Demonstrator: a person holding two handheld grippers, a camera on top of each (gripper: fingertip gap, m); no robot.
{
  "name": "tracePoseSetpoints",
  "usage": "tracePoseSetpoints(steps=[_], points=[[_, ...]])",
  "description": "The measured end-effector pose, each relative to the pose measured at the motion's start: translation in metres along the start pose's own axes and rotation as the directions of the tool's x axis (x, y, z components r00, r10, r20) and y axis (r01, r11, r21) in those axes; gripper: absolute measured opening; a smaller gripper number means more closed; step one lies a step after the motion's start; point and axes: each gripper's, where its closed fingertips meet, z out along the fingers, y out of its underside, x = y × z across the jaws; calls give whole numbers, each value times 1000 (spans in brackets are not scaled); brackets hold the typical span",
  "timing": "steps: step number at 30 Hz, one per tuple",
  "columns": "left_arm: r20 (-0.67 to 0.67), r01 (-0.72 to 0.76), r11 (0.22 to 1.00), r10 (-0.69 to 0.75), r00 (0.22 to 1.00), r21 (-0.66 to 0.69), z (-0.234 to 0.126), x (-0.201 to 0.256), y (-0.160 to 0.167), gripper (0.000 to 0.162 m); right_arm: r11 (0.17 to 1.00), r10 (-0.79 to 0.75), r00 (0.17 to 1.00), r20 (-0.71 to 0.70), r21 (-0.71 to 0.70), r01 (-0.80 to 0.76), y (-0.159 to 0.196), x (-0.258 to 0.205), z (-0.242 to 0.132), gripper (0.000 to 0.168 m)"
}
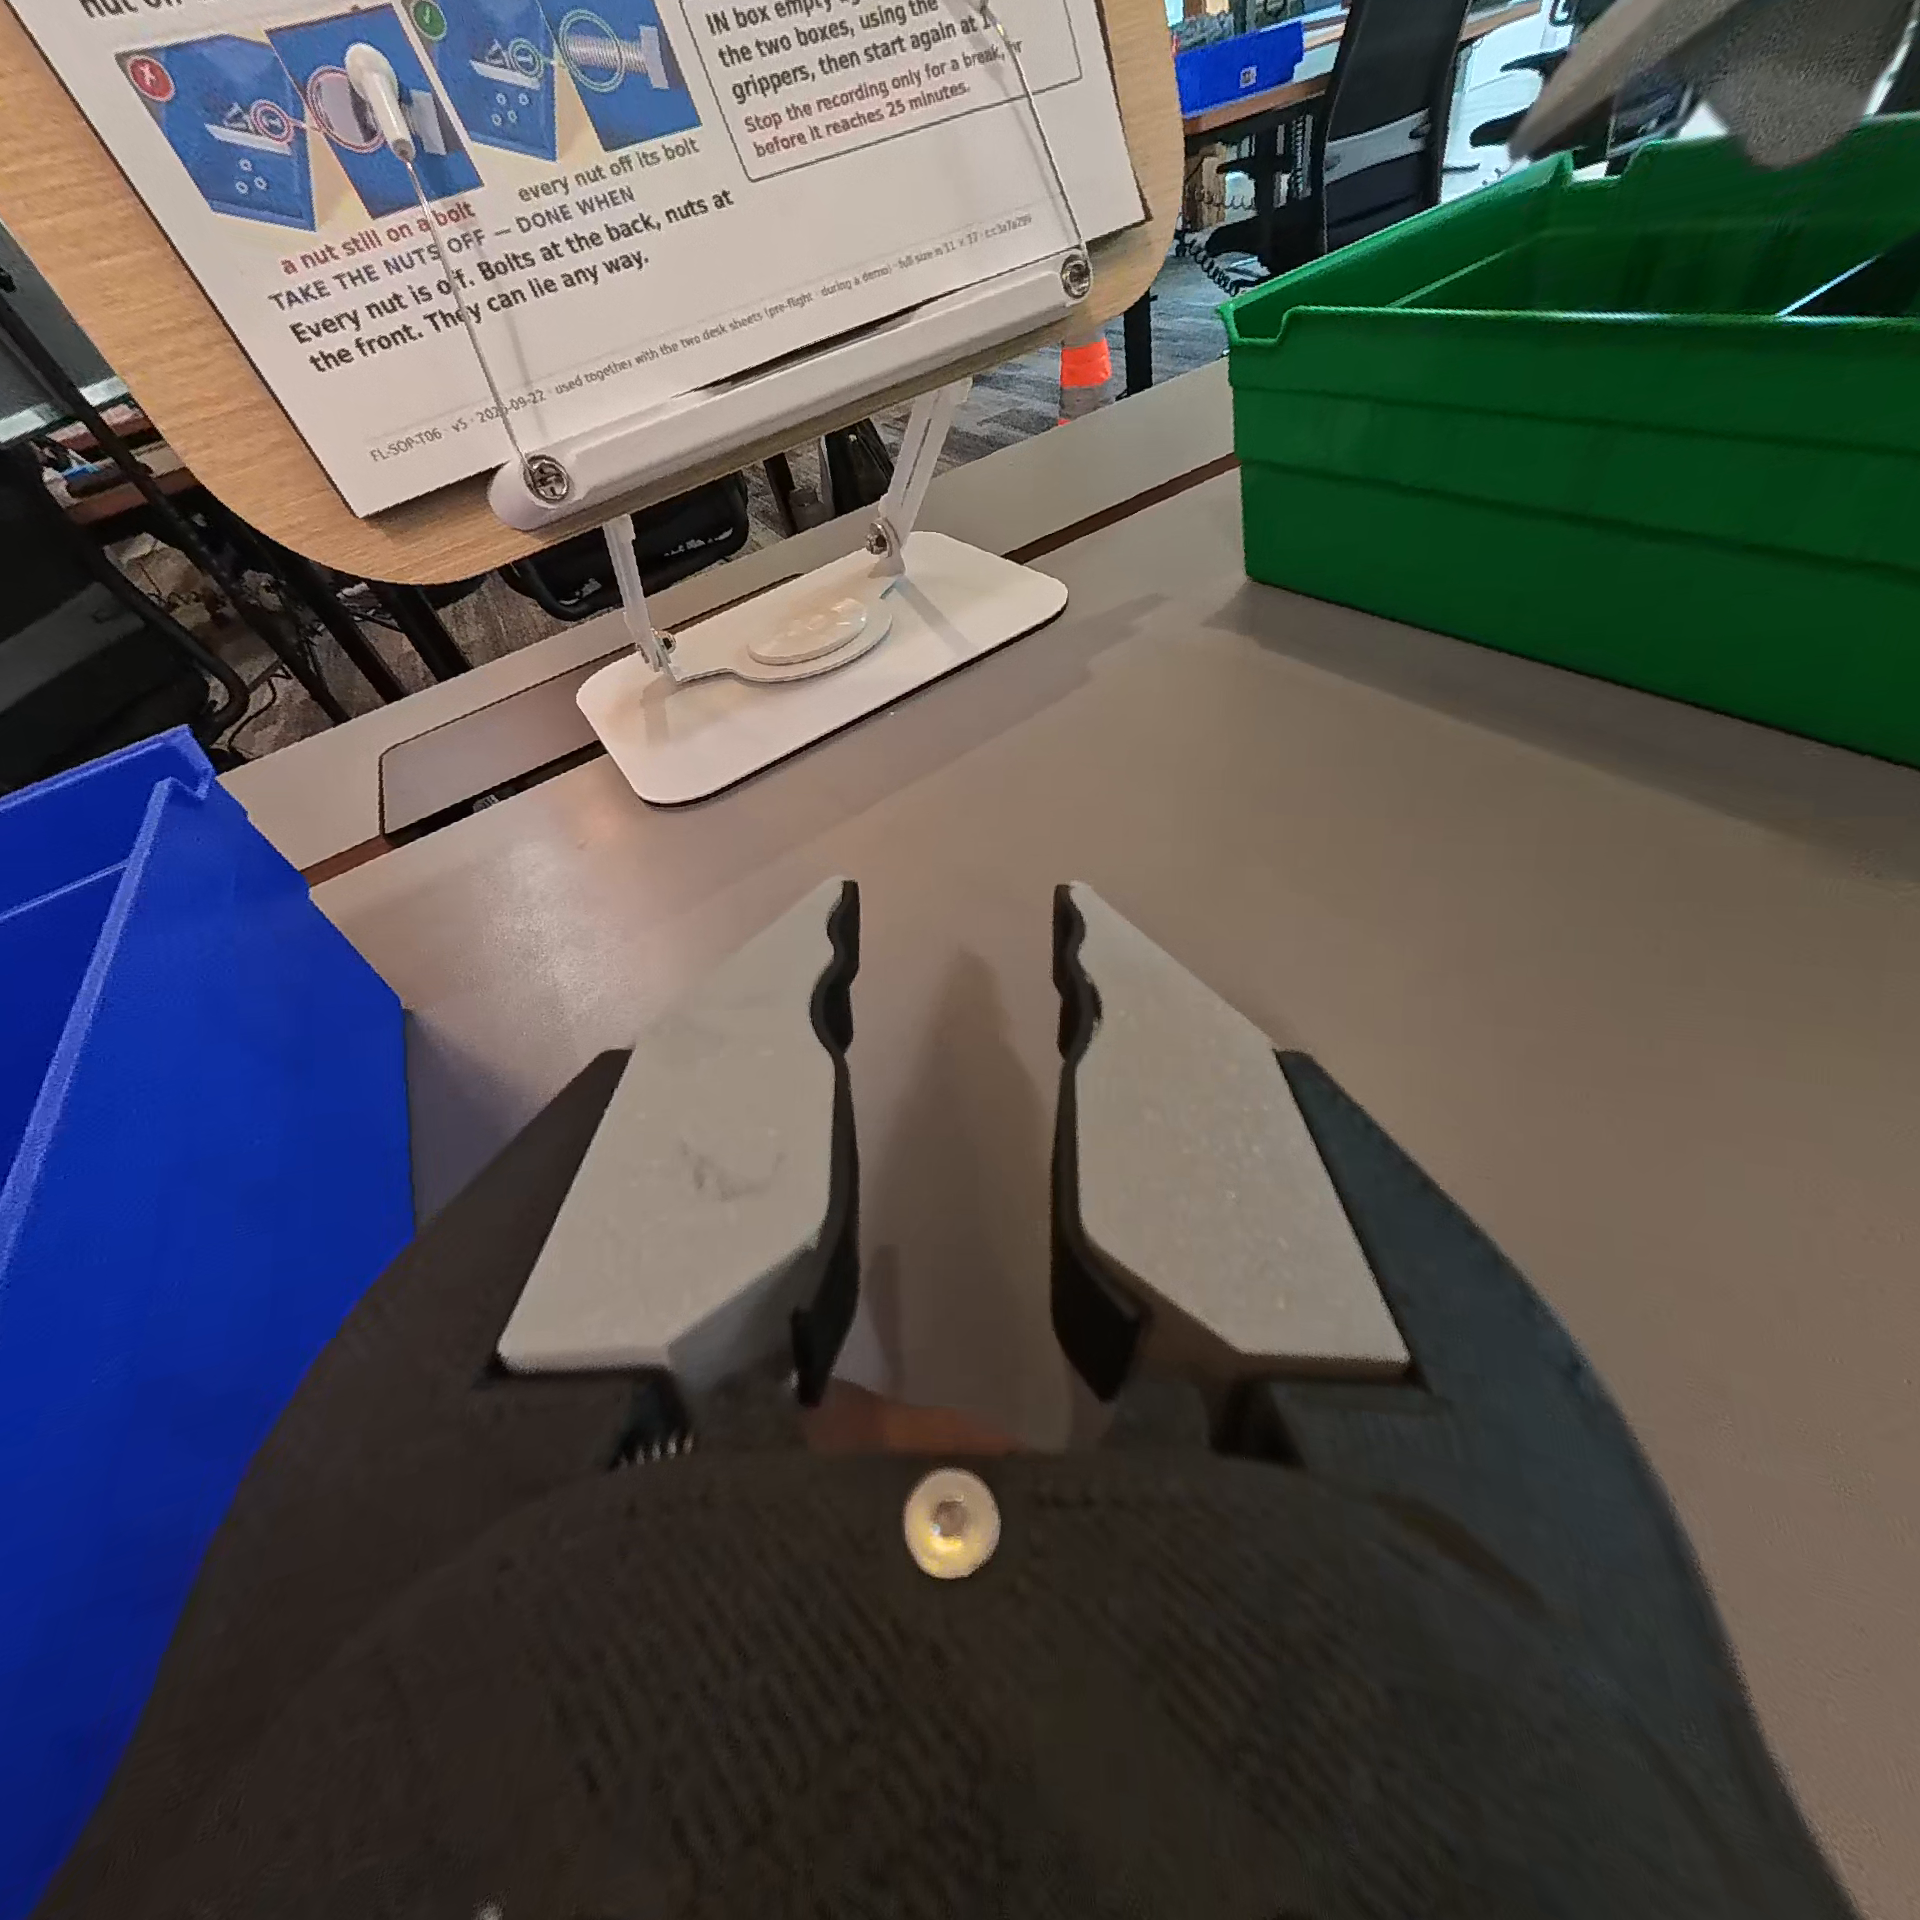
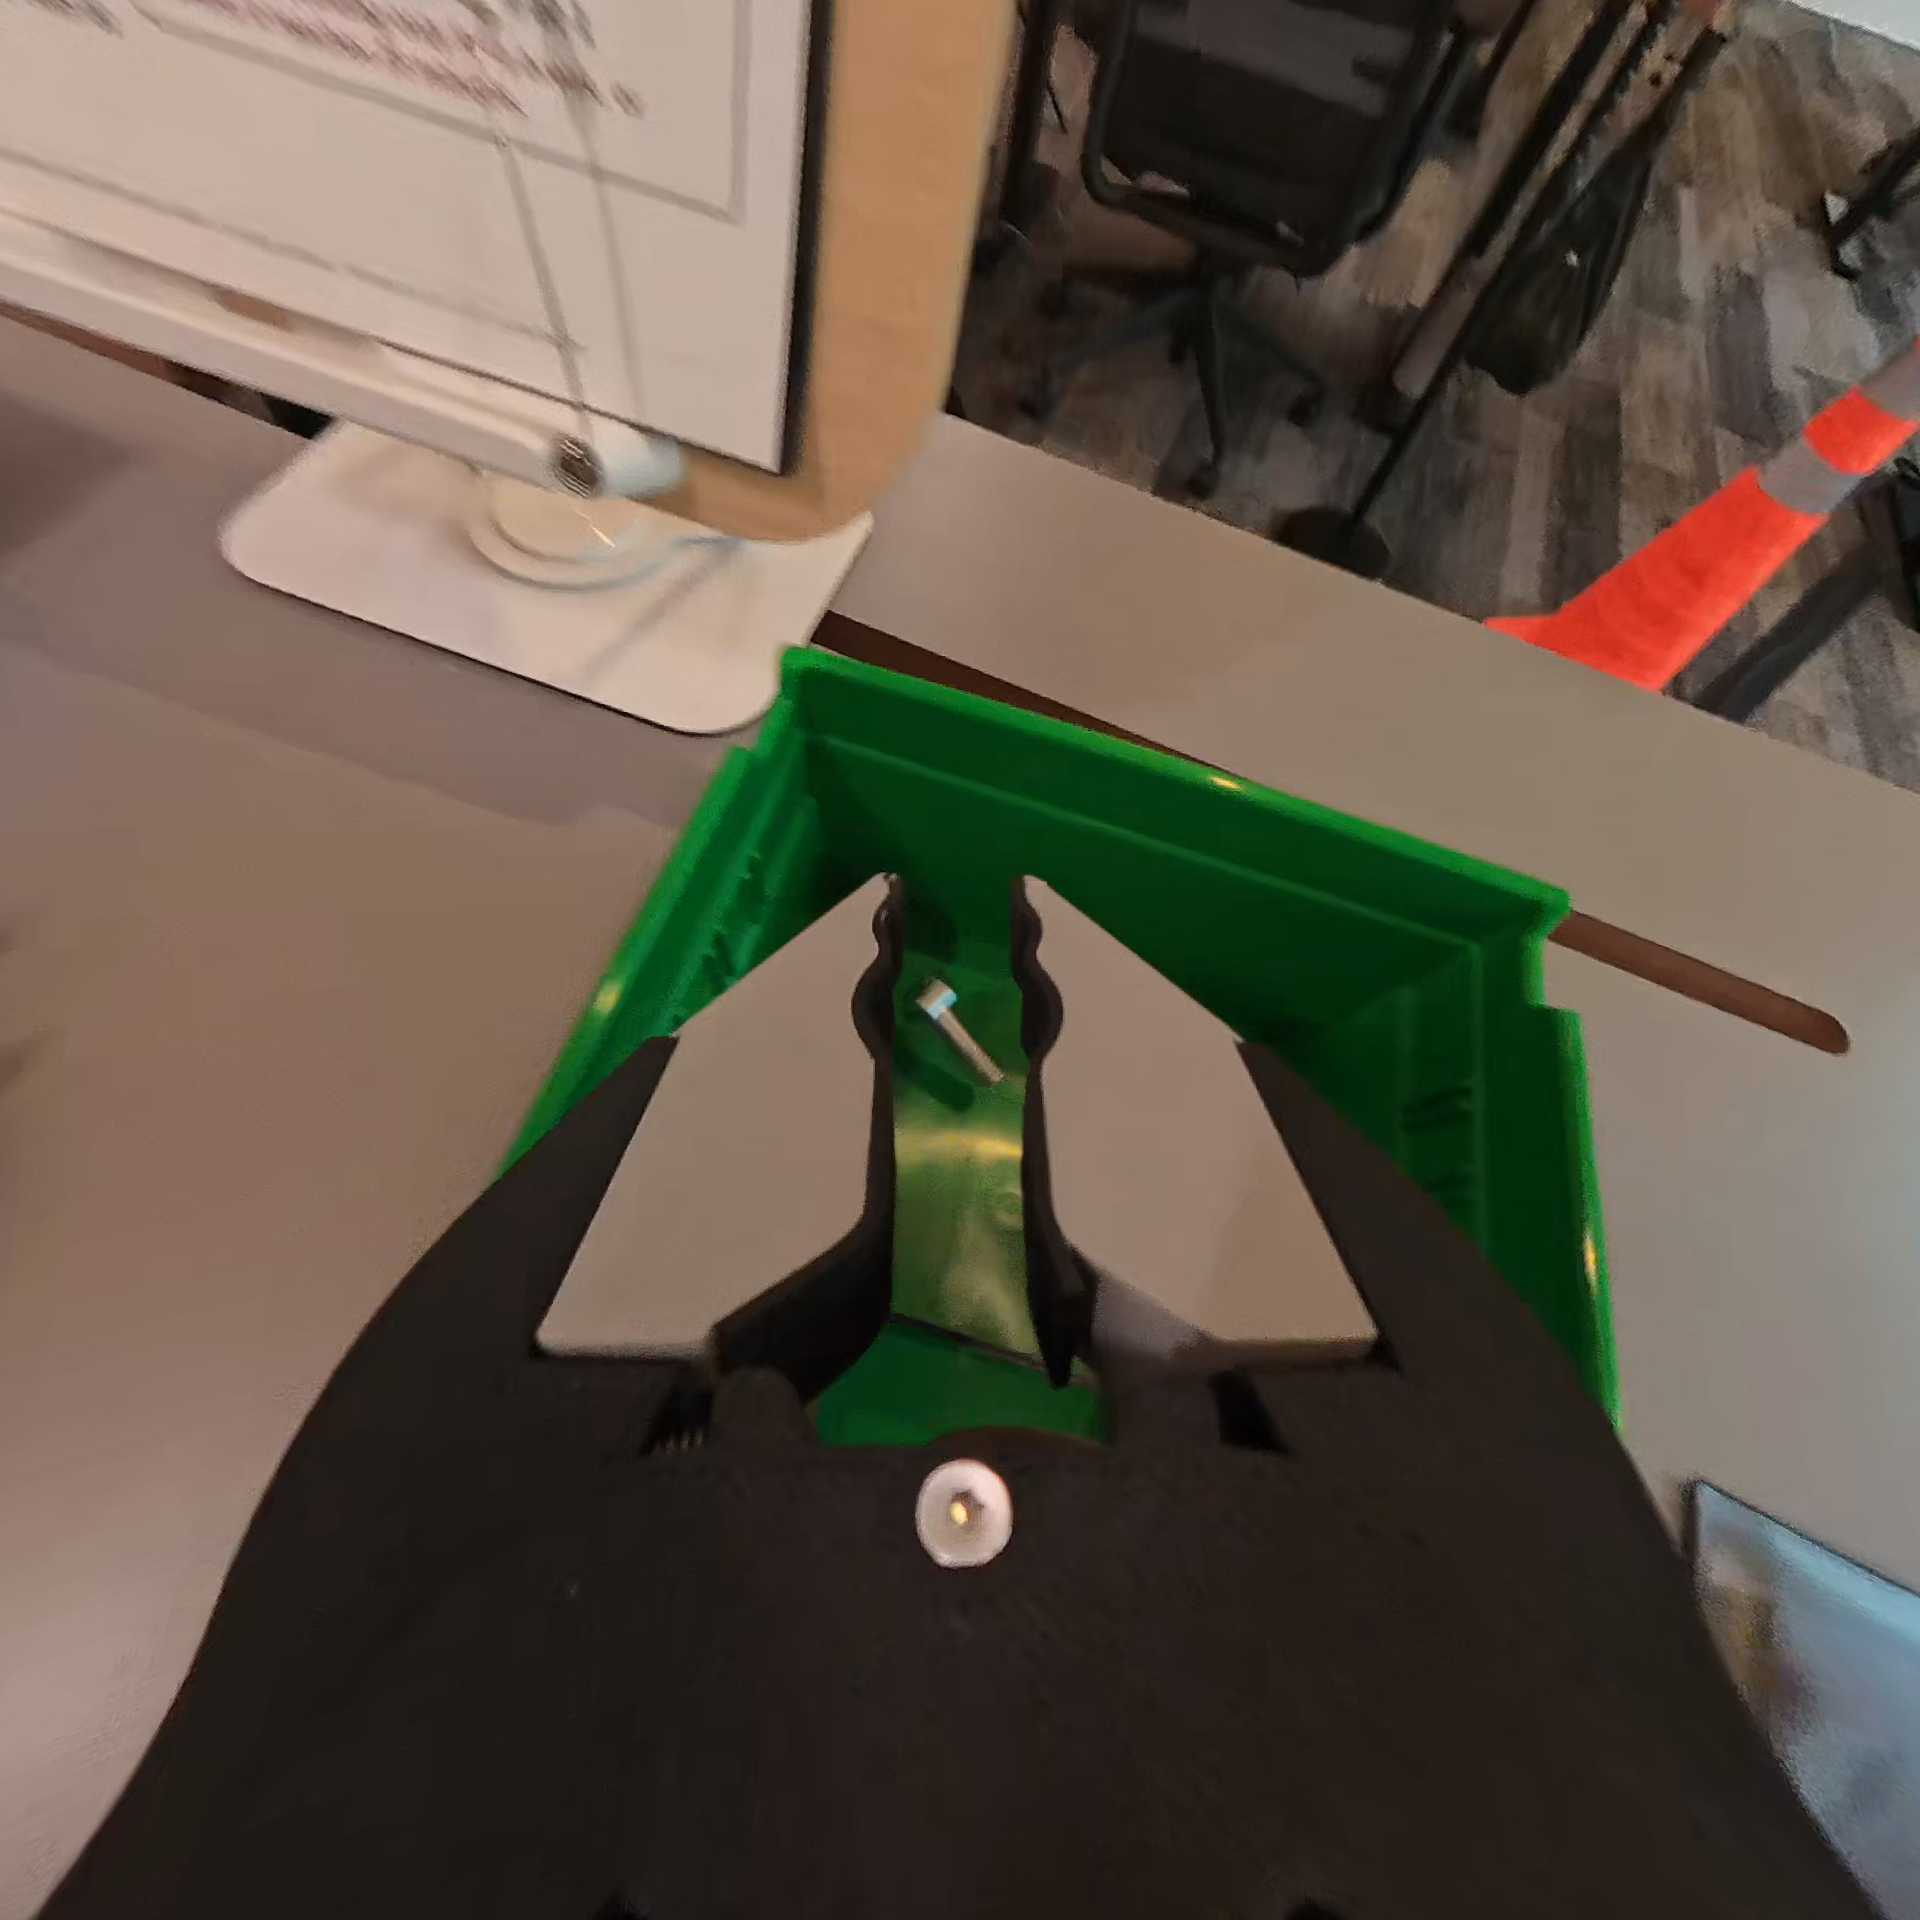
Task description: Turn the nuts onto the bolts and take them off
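While my left gripper [image 1: 956, 935] waits apart and empty, I hang the right gripper [image 2: 954, 904], apart, over the bin's [image 2: 1143, 821] bolt [image 2: 956, 1029] to grab it.

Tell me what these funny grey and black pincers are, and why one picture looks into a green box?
They are two grabbing tools, one in each of a person's hands. Each carries a small camera looking out along its two fingers, so each picture is that tool's own view.

In the left view, the left gripper hangs open and empty above a grey table, between a blue bin and a green bin. Behind stands a sheet of instructions on a white stand.

In the right view, the right gripper looks down into the green bin, open, with a small silver bolt lying on the bottom, seen between its fingers. Nothing is held yet.
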Motion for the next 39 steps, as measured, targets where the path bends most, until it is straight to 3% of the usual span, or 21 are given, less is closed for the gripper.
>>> tracePoseSetpoints(steps=[4, 8, 10, 14, 18, 26, 32, 39], points=[[1, -7, 1000, 7, 1000, 3, 0, 1, 0, 35, 983, -8, 992, 124, 183, -15, -43, -52, -40, 22], [14, -4, 1000, 4, 1000, 10, 0, -2, -1, 37, 926, -104, 915, 391, 374, -55, -69, -155, -96, 25], [13, 1, 1000, -1, 1000, 11, 0, -2, -1, 38, 921, -189, 878, 440, 389, 4, -55, -205, -99, 24], [14, -6, 1000, 6, 1000, 11, -1, -3, -1, 40, 946, -276, 856, 437, 283, 160, 3, -264, -61, 25], [18, -4, 1000, 4, 1000, 17, -2, -6, -3, 41, 963, -265, 848, 459, 172, 208, 49, -282, -28, 24], [-8, 19, 996, -18, 1000, 92, -9, -11, -16, 42, 952, -279, 846, 454, 12, 307, 90, -286, 7, 33], [3, 105, 993, -105, 994, 51, -21, -16, 0, 42, 948, -293, 844, 450, 18, 319, 91, -287, 6, 36], [12, 203, 977, -204, 979, 71, -82, -29, -12, 44, 955, -270, 836, 477, 20, 297, 91, -287, 3, 36]])
